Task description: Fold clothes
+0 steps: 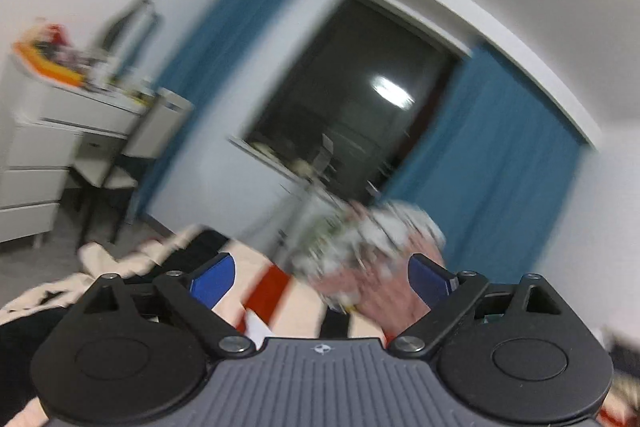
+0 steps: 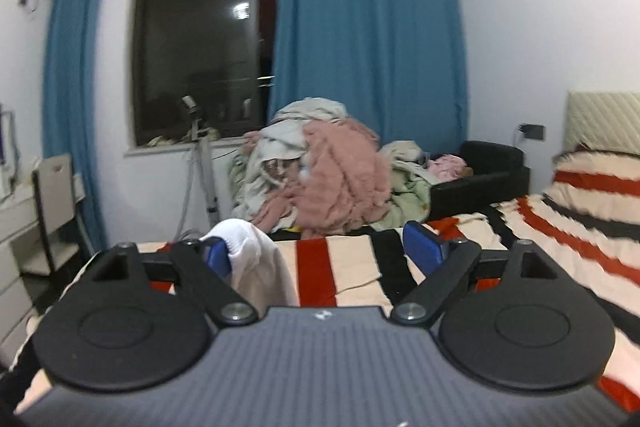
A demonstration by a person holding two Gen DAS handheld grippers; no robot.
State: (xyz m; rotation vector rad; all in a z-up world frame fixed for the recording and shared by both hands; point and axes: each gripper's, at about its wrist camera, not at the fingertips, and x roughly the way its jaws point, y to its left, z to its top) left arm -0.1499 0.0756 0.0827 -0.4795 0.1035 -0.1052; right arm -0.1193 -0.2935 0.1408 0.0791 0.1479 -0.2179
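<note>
My right gripper [image 2: 326,253] is open above the striped bed [image 2: 540,231]. A white and cream garment [image 2: 256,259] hangs over its left blue pad; the jaws are wide apart and do not clamp it. My left gripper [image 1: 320,277] is open, tilted, and the view is blurred by motion. A cream garment [image 1: 116,259] lies crumpled on the bed at the left in the left wrist view. A large pile of clothes [image 2: 320,171], pink and pale green, is heaped beyond the foot of the bed; it also shows blurred in the left wrist view [image 1: 372,247].
Blue curtains [image 2: 360,47] frame a dark window [image 2: 200,43]. A white dresser [image 1: 52,147] with clutter and a chair [image 2: 56,203] stand at the left. A black armchair [image 2: 480,175] holds more clothes. A headboard [image 2: 604,119] is at the right.
</note>
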